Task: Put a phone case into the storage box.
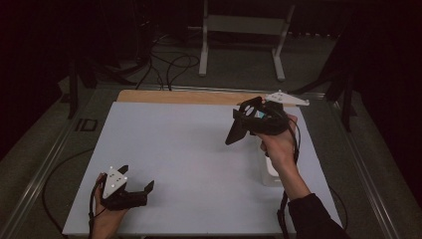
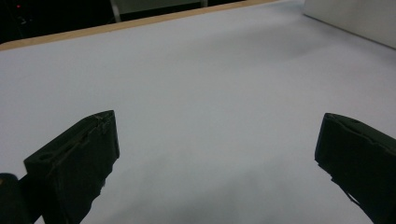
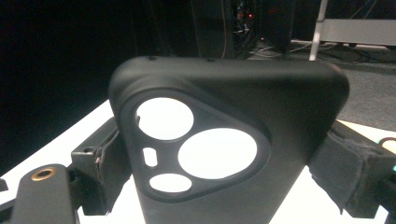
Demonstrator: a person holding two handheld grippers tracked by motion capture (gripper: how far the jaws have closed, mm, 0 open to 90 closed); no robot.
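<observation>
On the bench [image 1: 189,149], items counted:

Phone cases: one black phone case [image 1: 244,122], being held raised above the right half of the bench, clear of the surface. Its camera cut-out is showing three round openings and one small slot in the right gripper view [image 3: 196,149].

White boxes: one white box [image 1: 268,172], sitting on the bench at the right side, partly hidden under the right hand. A corner of it is showing at the top right of the left gripper view [image 2: 355,21].

Grippers: two.

Right gripper [image 1: 259,119]: being held high over the far right part of the bench, tilted so the case is hanging down and to the left. Its jaws are pinching the phone case from both sides, one pad pressing on each long edge.

Right hand [image 1: 278,144]: wrapping around the handle from below, forearm and dark sleeve rising from the bottom right corner.

Left gripper [image 1: 137,189]: resting low at the near left corner of the bench, pointing right. Its jaws are standing spread wide with nothing between them, bare bench showing in the gap [image 2: 215,154].

Left hand [image 1: 107,216]: gripping the handle from the near edge.

Bench covering: one white sheet, with a wooden strip [image 1: 179,96] showing along the far edge.
</observation>
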